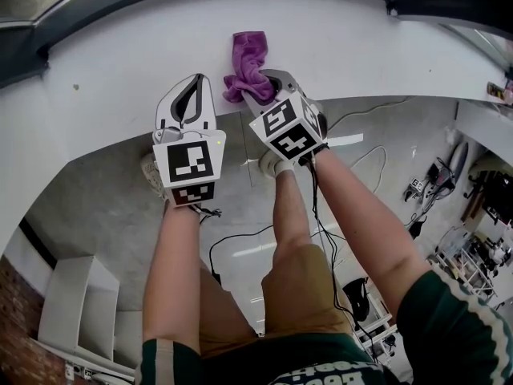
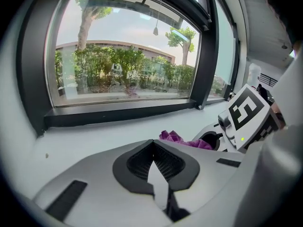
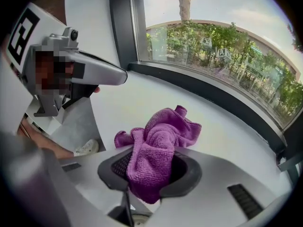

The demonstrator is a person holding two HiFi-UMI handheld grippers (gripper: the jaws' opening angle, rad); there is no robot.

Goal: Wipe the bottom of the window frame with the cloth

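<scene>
While both my forearms reach forward over the white sill [image 1: 112, 79], my right gripper [image 1: 260, 88] is clamped on the purple cloth [image 1: 248, 54]. The cloth's loose end is bunched on the sill, short of the dark frame [image 2: 118, 111]. My left gripper [image 1: 193, 83] is just beside it at the sill's edge, jaws pressed together on nothing, with my shoe [image 1: 272, 164] and cables [image 1: 240, 239] on the floor below.
</scene>
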